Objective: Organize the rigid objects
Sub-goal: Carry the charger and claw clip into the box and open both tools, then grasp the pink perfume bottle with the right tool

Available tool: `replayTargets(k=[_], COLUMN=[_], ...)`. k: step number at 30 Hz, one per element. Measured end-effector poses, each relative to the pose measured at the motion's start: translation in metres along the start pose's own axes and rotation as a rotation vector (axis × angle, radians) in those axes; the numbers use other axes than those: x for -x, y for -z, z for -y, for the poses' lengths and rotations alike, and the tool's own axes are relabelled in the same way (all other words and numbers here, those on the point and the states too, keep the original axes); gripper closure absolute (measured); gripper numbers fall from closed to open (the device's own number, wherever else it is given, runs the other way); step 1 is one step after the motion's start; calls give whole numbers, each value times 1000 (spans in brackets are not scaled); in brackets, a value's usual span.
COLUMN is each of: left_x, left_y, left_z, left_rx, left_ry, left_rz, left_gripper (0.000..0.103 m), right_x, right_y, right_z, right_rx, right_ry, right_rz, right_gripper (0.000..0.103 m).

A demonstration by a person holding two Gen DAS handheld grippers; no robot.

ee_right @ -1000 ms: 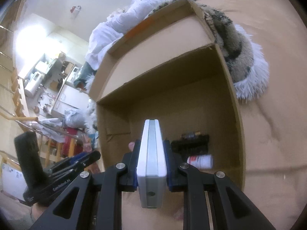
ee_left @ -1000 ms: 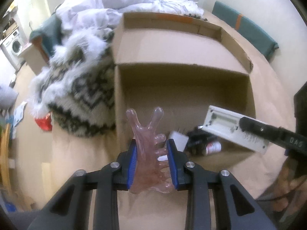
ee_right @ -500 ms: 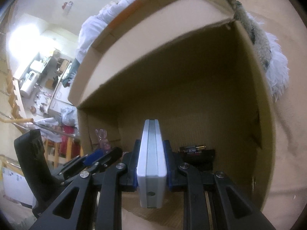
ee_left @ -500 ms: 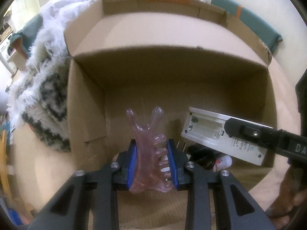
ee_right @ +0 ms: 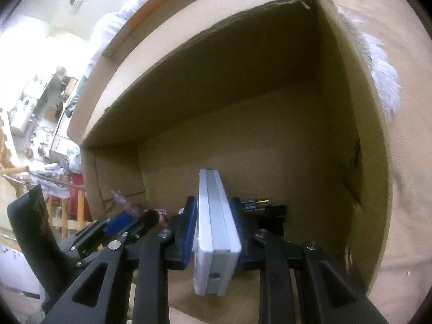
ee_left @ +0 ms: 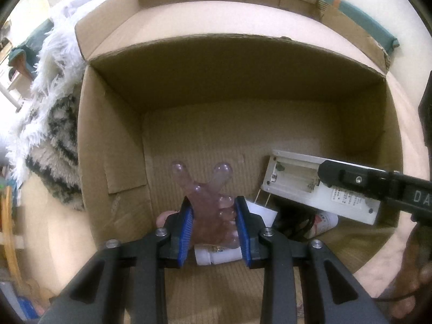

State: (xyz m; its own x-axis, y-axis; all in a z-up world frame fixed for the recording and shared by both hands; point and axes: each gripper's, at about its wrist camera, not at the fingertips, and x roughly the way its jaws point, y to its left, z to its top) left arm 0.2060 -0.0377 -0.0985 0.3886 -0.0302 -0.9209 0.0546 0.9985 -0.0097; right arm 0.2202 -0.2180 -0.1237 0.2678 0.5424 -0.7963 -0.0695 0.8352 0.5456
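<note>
Beside the cardboard box (ee_left: 113,162), off its left wall, a shaggy white-and-dark throw (ee_left: 48,124) lies bunched on the bed, touching the cardboard. The box stands open, its flaps folded outward, and both my claws reach down into it.

My left claw (ee_left: 214,226) is clamped on a translucent pink massager (ee_left: 210,197) — the blue pads press its knobbly body from either side, and its two rounded prongs stick up past my fingertips, toward the far wall. It hangs over the near left part of the box floor. Under the pads, on the floor by the near edge, lies a small white bottle (ee_left: 216,255) on its side; a white card (ee_left: 260,212) sits just to the right of it.

Further right, a dark bundle (ee_left: 294,224) and a second white bottle (ee_left: 326,220) rest on the floor near the near-right corner; from the other camera I make out a pack of batteries (ee_right: 256,203) there too, beside something black.

My right claw (ee_right: 216,232) has a flat white-grey device (ee_right: 216,232) between its pads, held edge-up over those things. The jaws are opening at this moment, with the device between them — a thin gap shows at the left pad, while the right pad looks to be against the casing. Seen from the left camera, its open battery compartment (ee_left: 294,172) faces up.
</note>
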Motion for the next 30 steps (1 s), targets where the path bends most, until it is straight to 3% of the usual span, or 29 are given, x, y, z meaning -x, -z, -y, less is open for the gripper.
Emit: replayTargets(k=[7,8,11,15,23,30], left_x=[-3,-3,1,9,18,24], left_y=[3,3,2,2,2,2], left_z=[7,8,10,13,16,12], left_rx=[-11,-10,-20,-29,-31,2], left_ry=[-10,-11,-26,-37,-66,-91], left_rz=[0,0,12,45,76,80], left_gripper=[75,75,74,43,39,39], right_x=[4,5,11,21,30,34], right_y=[0,0,-1,-4,-4,-5], right_z=[-15,-18,-23,-29,-42,-44], right_rx=[71,86,107,149,204,206], right_ry=[74,87,93,105,94,138], right_rz=[24,34,63,93,129,162], right_gripper=[71,67,37,36,7,7])
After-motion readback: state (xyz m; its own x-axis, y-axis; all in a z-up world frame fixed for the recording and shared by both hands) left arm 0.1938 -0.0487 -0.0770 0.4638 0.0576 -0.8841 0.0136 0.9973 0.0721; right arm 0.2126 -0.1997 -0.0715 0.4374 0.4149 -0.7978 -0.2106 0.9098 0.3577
